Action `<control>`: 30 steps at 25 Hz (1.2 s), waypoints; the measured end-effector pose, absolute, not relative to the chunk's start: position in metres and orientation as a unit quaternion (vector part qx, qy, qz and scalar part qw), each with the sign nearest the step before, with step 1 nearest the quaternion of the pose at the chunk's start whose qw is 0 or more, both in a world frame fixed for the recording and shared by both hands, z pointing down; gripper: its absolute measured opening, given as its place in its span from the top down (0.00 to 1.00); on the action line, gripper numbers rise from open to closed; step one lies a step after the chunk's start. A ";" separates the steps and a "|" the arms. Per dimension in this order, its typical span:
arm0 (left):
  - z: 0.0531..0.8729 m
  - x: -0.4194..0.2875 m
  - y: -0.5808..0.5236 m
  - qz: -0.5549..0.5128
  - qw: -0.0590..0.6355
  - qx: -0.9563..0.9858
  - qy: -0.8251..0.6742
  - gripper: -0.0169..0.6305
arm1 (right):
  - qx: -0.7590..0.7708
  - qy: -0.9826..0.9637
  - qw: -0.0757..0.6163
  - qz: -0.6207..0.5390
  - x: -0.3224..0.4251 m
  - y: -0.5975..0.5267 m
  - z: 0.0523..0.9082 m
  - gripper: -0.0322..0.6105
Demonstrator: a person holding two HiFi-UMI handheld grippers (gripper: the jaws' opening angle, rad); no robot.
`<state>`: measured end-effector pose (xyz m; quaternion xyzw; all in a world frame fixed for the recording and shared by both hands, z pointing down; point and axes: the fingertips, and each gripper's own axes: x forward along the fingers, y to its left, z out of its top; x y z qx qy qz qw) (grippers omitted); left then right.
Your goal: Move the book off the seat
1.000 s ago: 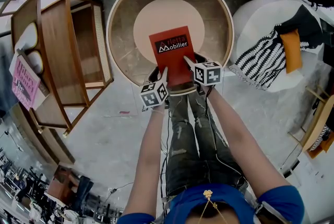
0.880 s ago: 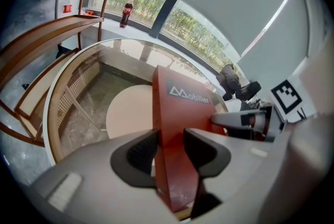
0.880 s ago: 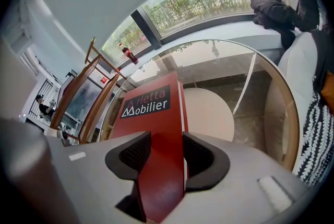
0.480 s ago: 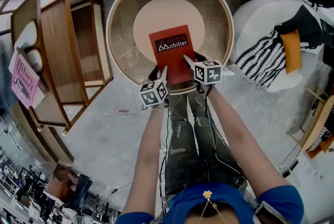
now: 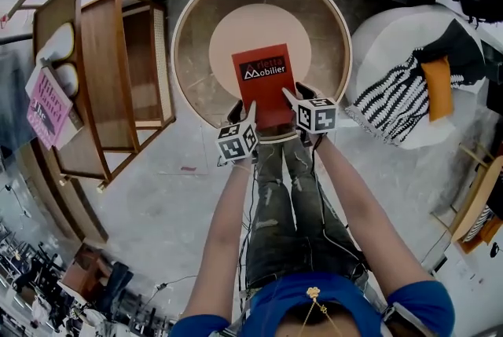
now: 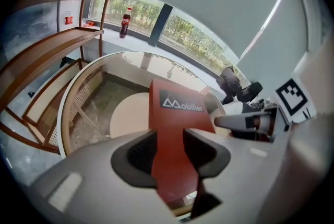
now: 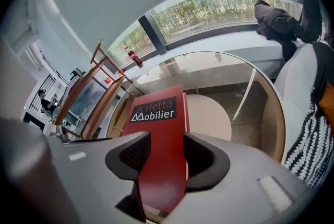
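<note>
A red book [image 5: 264, 84] titled "Mobilier" is held flat over the near part of a round beige seat [image 5: 228, 37], inside a wide wooden ring [image 5: 179, 45]. My left gripper [image 5: 240, 114] grips the book's near left corner; its jaws are closing, with the cover [image 6: 177, 129] running between them. My right gripper [image 5: 292, 101] is shut on the near right corner. In the right gripper view the book [image 7: 159, 124] fills the gap between the pads. Whether the far end rests on the seat I cannot tell.
A wooden shelf unit [image 5: 94, 68] stands at the left with a pink book [image 5: 49, 106] on it. A white pouf [image 5: 393, 37] with a striped cloth [image 5: 393, 96] sits at the right. A cola bottle [image 6: 124, 22] stands on the window sill. The person's legs are below the ring.
The head view has shifted a little, so everything sits slightly lower and to the right. Both grippers keep hold of the book at the same place over the seat.
</note>
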<state>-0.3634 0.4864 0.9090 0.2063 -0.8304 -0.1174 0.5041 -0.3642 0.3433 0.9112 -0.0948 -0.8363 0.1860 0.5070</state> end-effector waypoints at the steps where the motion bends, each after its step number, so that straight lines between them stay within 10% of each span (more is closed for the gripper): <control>1: 0.902 -0.363 0.486 -0.118 0.503 0.207 -0.831 0.74 | -0.099 -0.837 0.505 0.186 -0.364 0.345 0.904 0.65; 12: 0.763 -0.357 0.479 -0.130 0.436 0.219 -0.863 0.97 | -0.140 -0.855 0.457 0.202 -0.357 0.366 0.773 0.95; 30: 0.516 -0.337 0.461 -0.179 0.273 0.270 -0.906 0.97 | -0.225 -0.918 0.306 0.117 -0.344 0.374 0.529 0.95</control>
